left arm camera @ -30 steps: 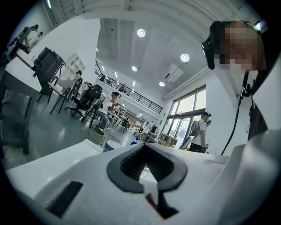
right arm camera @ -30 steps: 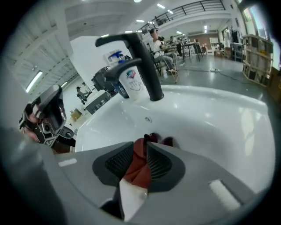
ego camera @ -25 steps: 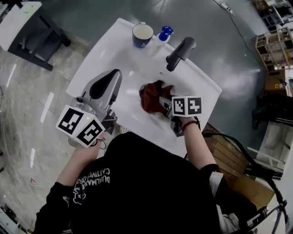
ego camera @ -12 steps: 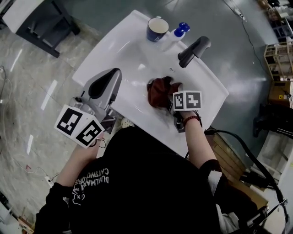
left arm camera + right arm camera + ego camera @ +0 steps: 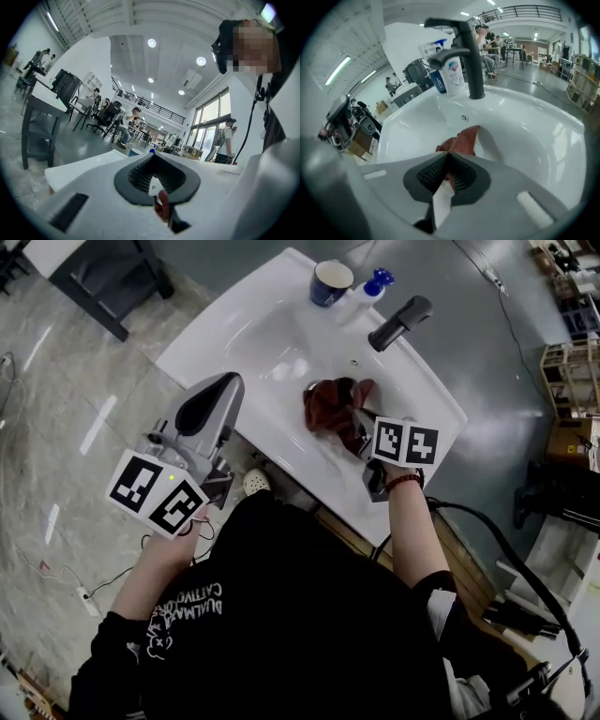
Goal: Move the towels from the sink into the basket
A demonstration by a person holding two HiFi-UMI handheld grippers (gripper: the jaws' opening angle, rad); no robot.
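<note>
The right gripper (image 5: 354, 424), its jaws having just been closing, is now pinching the red towel (image 5: 328, 401) in the white sink (image 5: 262, 334), likely readying a lift, while the left gripper (image 5: 228, 382) is hovering closed and empty.

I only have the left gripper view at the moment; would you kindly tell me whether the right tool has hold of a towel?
Observer: Yes. The right tool has just been closing, and its jaws now pinch a fold of the red towel.
Operator: Thank you. Where is the rest of the towel?
Observer: It is bunched inside the bowl of the white sink, near the black faucet.
Operator: Is the basket close by?
Observer: No view shows a basket. On the sink's back edge, beside the faucet, stand a blue cup and a blue-capped bottle.
</note>
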